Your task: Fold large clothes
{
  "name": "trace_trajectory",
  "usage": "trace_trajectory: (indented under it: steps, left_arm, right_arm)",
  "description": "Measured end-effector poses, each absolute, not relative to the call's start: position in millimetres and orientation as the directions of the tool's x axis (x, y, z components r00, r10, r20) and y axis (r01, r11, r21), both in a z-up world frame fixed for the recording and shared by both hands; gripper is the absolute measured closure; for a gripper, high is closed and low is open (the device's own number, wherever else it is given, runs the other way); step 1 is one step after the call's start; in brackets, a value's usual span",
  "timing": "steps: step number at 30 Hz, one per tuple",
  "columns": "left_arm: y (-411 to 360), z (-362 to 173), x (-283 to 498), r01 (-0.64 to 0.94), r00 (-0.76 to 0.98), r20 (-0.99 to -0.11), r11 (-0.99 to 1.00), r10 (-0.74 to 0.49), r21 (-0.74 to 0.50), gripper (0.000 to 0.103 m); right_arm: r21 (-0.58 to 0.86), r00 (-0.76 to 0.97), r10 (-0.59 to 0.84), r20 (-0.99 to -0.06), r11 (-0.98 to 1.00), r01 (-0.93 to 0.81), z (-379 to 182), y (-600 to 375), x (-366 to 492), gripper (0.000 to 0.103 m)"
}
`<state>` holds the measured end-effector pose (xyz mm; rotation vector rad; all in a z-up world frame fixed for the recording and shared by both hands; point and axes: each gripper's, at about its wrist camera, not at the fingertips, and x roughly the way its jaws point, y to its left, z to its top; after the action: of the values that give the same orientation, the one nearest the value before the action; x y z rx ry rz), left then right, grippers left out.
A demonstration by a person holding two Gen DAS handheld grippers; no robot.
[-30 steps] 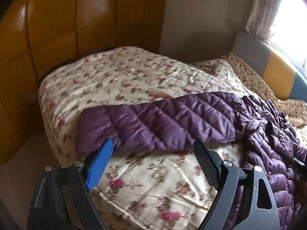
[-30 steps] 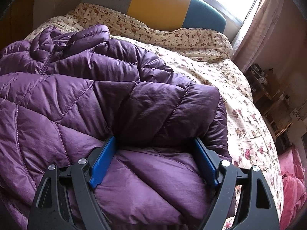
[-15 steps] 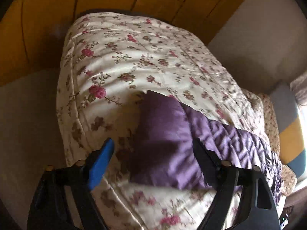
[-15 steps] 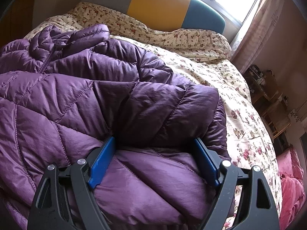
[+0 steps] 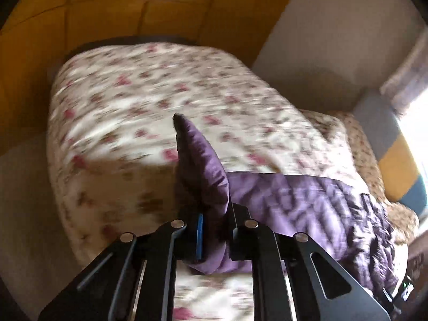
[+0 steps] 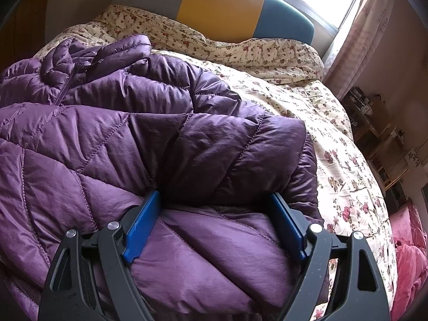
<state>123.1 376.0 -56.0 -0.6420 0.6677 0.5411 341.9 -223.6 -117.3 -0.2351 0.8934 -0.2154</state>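
Bed w/ floral quilt (image 5: 149,101) fills most of both views. Left wrist view: quilt's rounded corner drops off at 9–10 o'clock, bare floor strip (image 5: 24,192) beyond it at 8–9; yellow panelled wall (image 5: 80,5) close behind from 10 to 12. Open quilt from centre up to 12. Picture blurred.

Purple puffer jacket (image 6: 133,139) lies on the quilt. In left view its sleeve (image 5: 307,200) runs from 4 o'clock toward centre; the cuff end sticks up at centre. Left gripper (image 5: 214,236) closing, jaws nearly together, sleeve end pinched between the pads.

Right view: jacket body covers 7 to 12, folded edge at centre; free quilt from 1 to 4, bed edge at 4, pink fabric (image 6: 409,254) past it. Headboard (image 6: 222,2) at 12. Right gripper (image 6: 214,222) jaws wide, straddling a jacket fold, blue pads against the fabric on both sides.
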Motion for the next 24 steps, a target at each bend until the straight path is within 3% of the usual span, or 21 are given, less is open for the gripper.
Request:
trace_trajectory:
  steps: [12,24]
  left_arm:
    - [237.6,-19.2,237.4,-0.311,0.765,-0.643,0.862,-0.023,-0.401,0.093]
    - [79.8,-15.7,309.1,0.028,0.715,-0.614,0.89,-0.336,-0.455,0.093]
  right_arm:
    - [-0.287,0.609,-0.279,-0.743,0.954,0.087,-117.6,-224.5,340.8,0.021]
    - [-0.284,0.609,-0.276,-0.743,0.955,0.087,-117.9,-224.9,340.2,0.021]
